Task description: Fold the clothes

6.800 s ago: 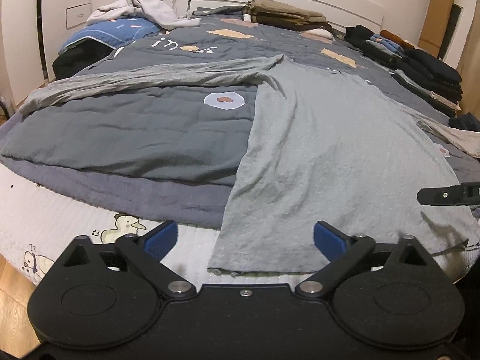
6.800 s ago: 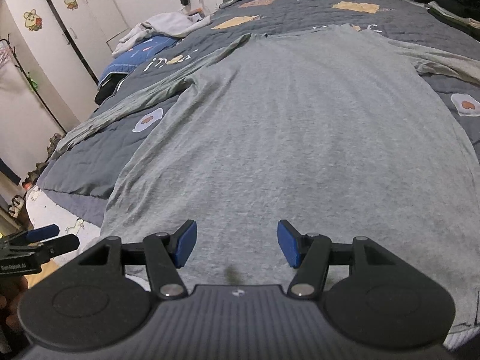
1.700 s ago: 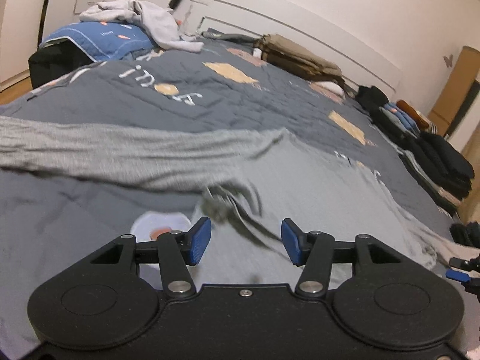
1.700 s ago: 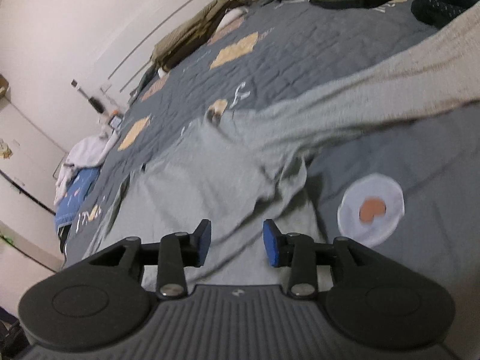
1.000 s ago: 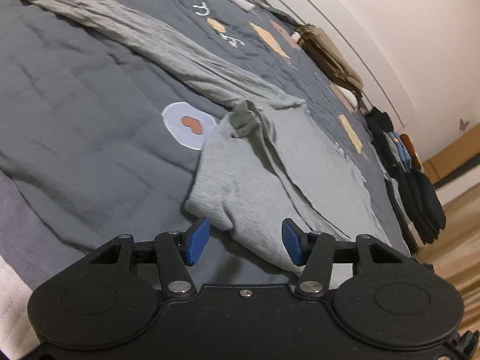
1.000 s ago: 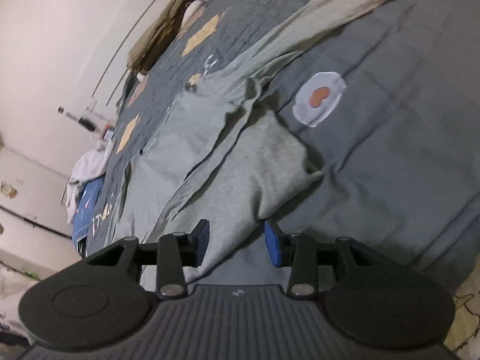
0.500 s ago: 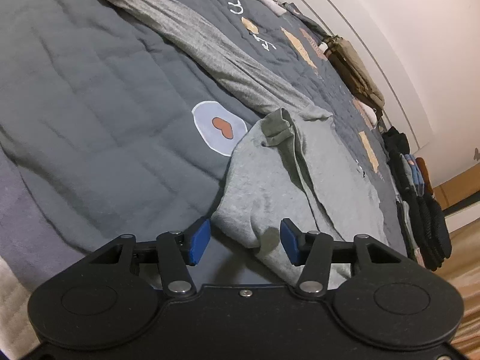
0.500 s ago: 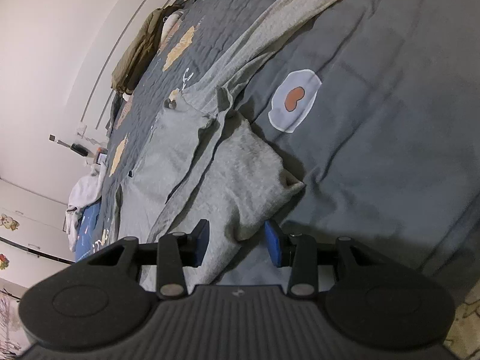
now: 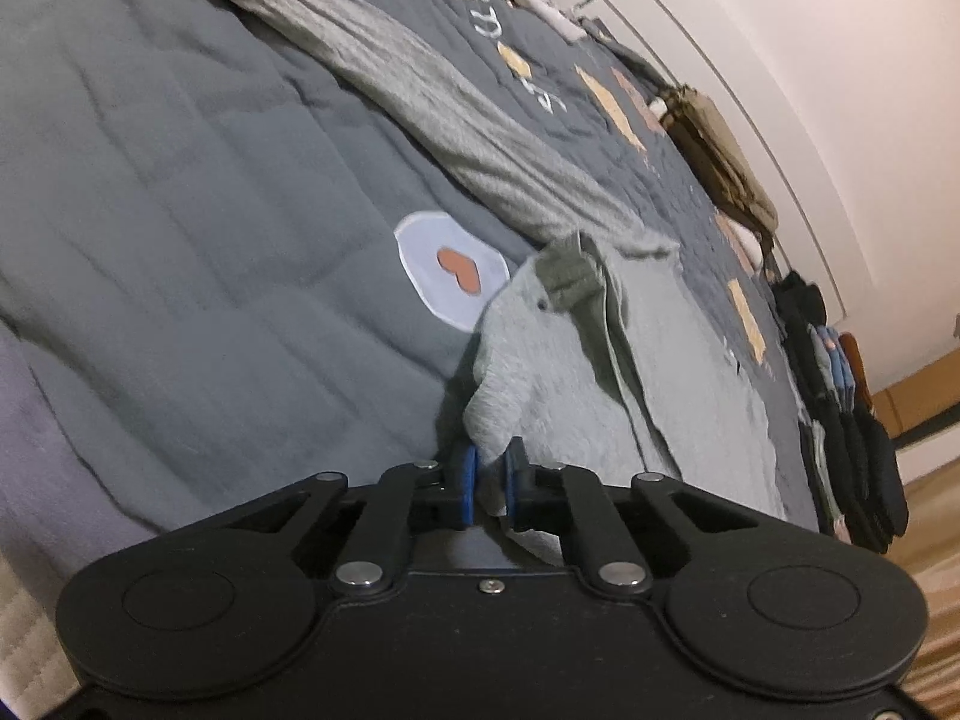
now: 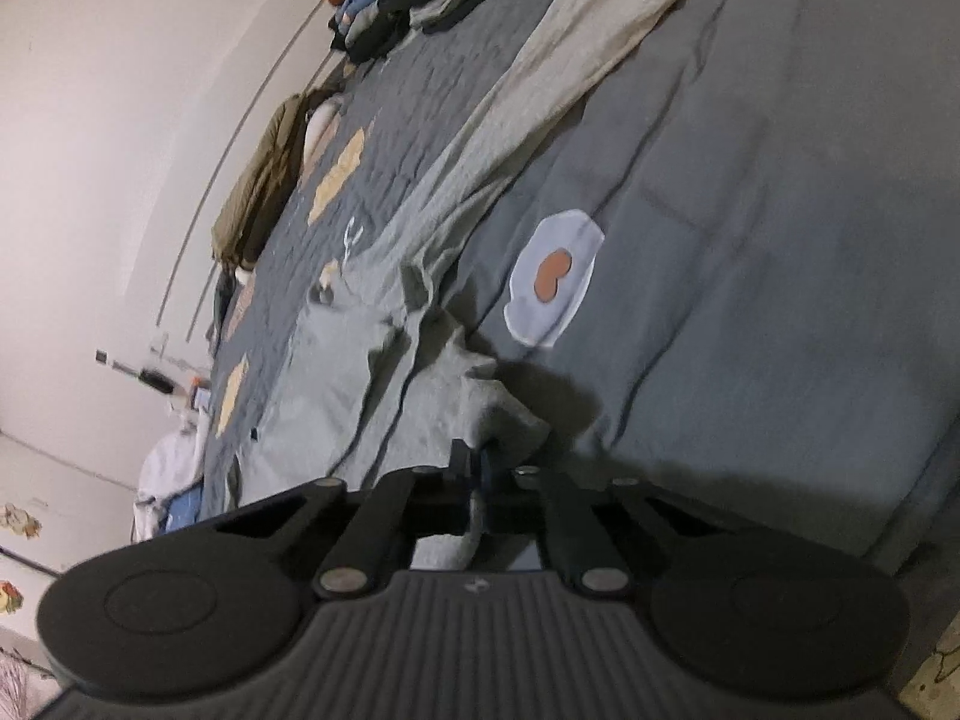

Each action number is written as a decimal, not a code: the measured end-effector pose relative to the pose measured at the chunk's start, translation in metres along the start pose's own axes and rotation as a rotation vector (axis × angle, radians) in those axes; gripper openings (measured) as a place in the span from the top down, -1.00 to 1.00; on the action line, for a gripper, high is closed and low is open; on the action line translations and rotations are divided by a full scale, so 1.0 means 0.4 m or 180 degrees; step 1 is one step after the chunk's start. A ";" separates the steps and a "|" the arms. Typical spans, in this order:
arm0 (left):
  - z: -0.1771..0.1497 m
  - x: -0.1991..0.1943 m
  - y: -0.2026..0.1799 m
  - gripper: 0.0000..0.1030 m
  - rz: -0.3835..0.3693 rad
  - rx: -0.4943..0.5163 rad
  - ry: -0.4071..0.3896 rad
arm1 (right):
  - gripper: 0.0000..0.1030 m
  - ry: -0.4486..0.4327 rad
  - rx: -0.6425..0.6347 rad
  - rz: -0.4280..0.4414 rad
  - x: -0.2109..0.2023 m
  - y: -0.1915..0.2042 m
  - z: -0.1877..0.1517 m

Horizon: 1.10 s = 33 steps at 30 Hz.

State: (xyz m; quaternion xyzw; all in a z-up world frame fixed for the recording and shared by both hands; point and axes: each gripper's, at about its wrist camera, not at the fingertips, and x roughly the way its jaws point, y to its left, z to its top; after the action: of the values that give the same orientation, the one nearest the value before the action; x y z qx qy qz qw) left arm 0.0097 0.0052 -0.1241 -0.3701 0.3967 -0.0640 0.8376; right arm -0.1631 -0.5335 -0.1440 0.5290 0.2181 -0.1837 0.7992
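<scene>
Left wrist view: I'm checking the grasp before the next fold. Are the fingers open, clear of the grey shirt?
No, the left gripper has its blue fingers closed on a corner of the grey shirt.

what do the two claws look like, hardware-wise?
Both are matte black with blue pads on the fingers. The left claw has a smooth body with two round discs, silver pivot bolts and one centre screw. The right claw has a ribbed body bearing a small pale mark.
</scene>
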 end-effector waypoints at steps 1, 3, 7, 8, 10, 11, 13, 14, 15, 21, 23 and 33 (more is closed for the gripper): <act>0.006 -0.011 0.004 0.86 0.0004 -0.0019 -0.0034 | 0.97 -0.0060 0.0007 0.0013 -0.008 0.000 0.003; 0.019 -0.032 0.015 0.88 0.0011 -0.0063 -0.0095 | 0.98 -0.0183 0.0035 0.0046 -0.026 -0.001 0.012; 0.040 -0.058 0.028 0.93 0.0035 -0.0091 -0.0152 | 0.98 -0.0256 0.0094 0.0110 -0.053 0.002 0.031; 0.041 -0.060 0.029 0.93 0.0029 -0.0095 -0.0123 | 0.98 -0.0223 0.0066 0.0094 -0.054 0.005 0.030; 0.036 -0.057 0.021 0.93 0.0027 0.0031 -0.0029 | 0.98 -0.0103 -0.0049 0.0005 -0.047 0.010 0.025; 0.031 -0.057 0.016 0.92 0.0047 0.0077 0.0005 | 0.97 -0.0015 -0.0083 -0.0056 -0.036 0.011 0.019; 0.023 -0.060 0.011 0.87 0.0075 0.0115 0.0048 | 0.92 0.0141 -0.0014 -0.0096 -0.018 -0.002 0.012; 0.022 -0.063 0.011 0.85 0.0069 0.0109 0.0045 | 0.92 0.0163 0.0012 -0.0119 -0.015 -0.005 0.009; 0.022 -0.066 0.012 0.77 0.0063 0.0100 0.0039 | 0.88 0.0161 0.0005 -0.0137 -0.017 -0.005 0.006; 0.009 -0.057 0.011 0.28 0.0005 0.0009 0.0060 | 0.11 0.0233 -0.0085 -0.0076 -0.042 0.020 -0.022; 0.003 -0.041 0.005 0.25 -0.0022 0.0004 0.0110 | 0.02 0.0280 -0.0106 -0.0048 -0.032 0.027 -0.029; -0.011 0.032 -0.005 0.18 -0.0050 -0.0055 0.0173 | -0.07 0.0323 -0.0037 -0.0145 0.050 0.010 -0.048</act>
State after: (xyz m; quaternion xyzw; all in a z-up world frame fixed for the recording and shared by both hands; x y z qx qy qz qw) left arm 0.0156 -0.0039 -0.1326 -0.3786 0.4169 -0.0772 0.8227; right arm -0.1473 -0.5155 -0.1582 0.5279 0.2714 -0.1736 0.7858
